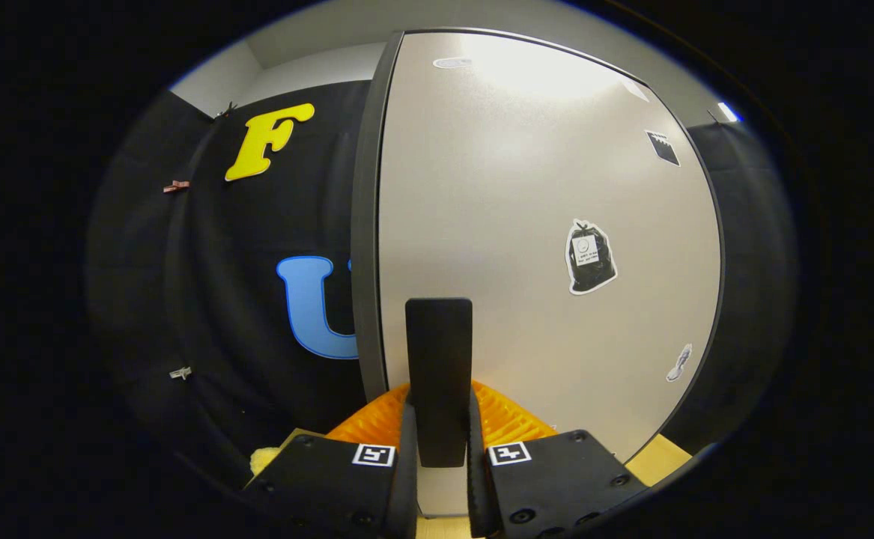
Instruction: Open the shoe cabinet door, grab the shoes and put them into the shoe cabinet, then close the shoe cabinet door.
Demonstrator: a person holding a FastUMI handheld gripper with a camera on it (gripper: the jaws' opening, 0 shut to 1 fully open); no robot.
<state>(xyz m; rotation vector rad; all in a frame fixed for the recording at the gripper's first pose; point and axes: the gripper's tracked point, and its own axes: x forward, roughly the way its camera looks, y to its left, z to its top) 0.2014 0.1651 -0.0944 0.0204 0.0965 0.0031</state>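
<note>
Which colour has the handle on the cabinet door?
Black, gripped between the tongs; the handle shows best in the gripper view.

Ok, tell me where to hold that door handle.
Grip the handle across its narrow width, coming straight at the door face. It is an upright flat bar standing proud of the door, and the fingers already close on its two sides.

No legible text on the door's stickers point(591, 257)

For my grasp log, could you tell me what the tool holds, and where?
The tool is shut on the door handle of the cabinet door, at its lower end.
</note>
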